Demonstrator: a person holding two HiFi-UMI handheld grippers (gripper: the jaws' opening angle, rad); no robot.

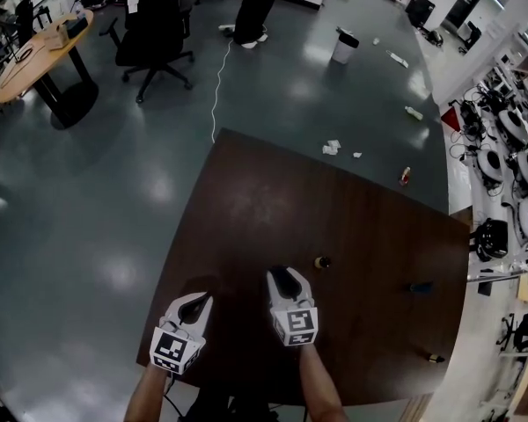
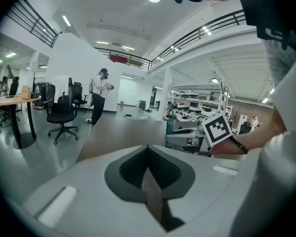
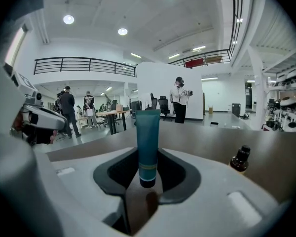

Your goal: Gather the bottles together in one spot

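1. The left tool (image 2: 148, 148) has its jaws closed together, pads meeting at the tip, with nothing between them. It is held over the near left corner of the dark brown counter (image 1: 273, 200) and points away and slightly down.
2. The right tool (image 1: 283, 277) is just to the right of it, apart from it, over the counter's near middle. Its jaws are partly closed, with the pads pressed on a teal tube (image 3: 147, 137) from both sides.
3. The teal tube stands upright between those pads, dark cap down, with a pale band just above the cap. The cap sits close over the counter, but I cannot tell whether it touches the surface. In the head view the tube is hidden inside the jaws.
4. An amber bottle (image 1: 322, 262) with a black cap stands upright on the counter, near the right tool's tip and to its right, not touching it.
5. A blue bottle (image 1: 420, 287) is farther right, well apart from the amber one. It seems to lie on its side, but it is too small for detail.
6. A small dark bottle (image 1: 435, 357) is near the counter's right near edge, well apart from the rest.
7. On the floor beyond the counter are a black office chair (image 1: 154, 38), a white cable (image 1: 218, 82) running toward the counter's far edge, paper scraps (image 1: 332, 148), a pale bin (image 1: 344, 46), and a red-and-white item (image 1: 405, 176) by the far right corner.
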